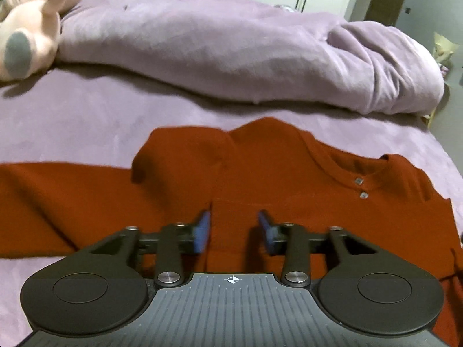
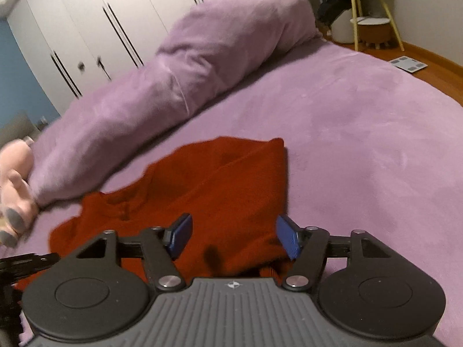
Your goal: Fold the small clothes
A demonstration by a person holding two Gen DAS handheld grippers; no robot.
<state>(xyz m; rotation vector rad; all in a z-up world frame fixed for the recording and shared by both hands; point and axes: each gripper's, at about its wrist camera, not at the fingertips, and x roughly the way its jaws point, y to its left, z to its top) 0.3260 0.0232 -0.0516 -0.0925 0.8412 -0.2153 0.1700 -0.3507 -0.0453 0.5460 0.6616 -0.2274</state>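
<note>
Shirt (image 1: 260, 173), rust-red, lies spread on the purple bed (image 1: 72, 121), directly under both grippers. In the left wrist view the left gripper (image 1: 235, 231) hovers over the chest of the shirt with its blue pads (image 1: 202, 231) apart and nothing between them; whether they touch the cloth I cannot tell. Just beyond the pads sit two small square buttons (image 1: 361, 188) below the round collar (image 1: 356, 167). One sleeve (image 1: 58, 199) stretches flat to the left, and a flap of red cloth is folded over near the shoulder.

In the right wrist view the right gripper (image 2: 233, 237) is above the shirt's other side, its fingers also spread wide and empty. A sleeve (image 2: 254, 167) is folded across the body there, its cuff pointing away. A dark part of the other tool shows at the left edge.

Past the shirt a rolled purple duvet (image 1: 231, 43) lies across the bed. A pink plush toy (image 1: 29, 29) rests beside its end. Farther back stand white wardrobe doors (image 2: 86, 29), and a yellow-legged stand (image 2: 370, 8) is on the wooden floor (image 2: 434, 72), with a scale (image 2: 408, 64) lying near it.
</note>
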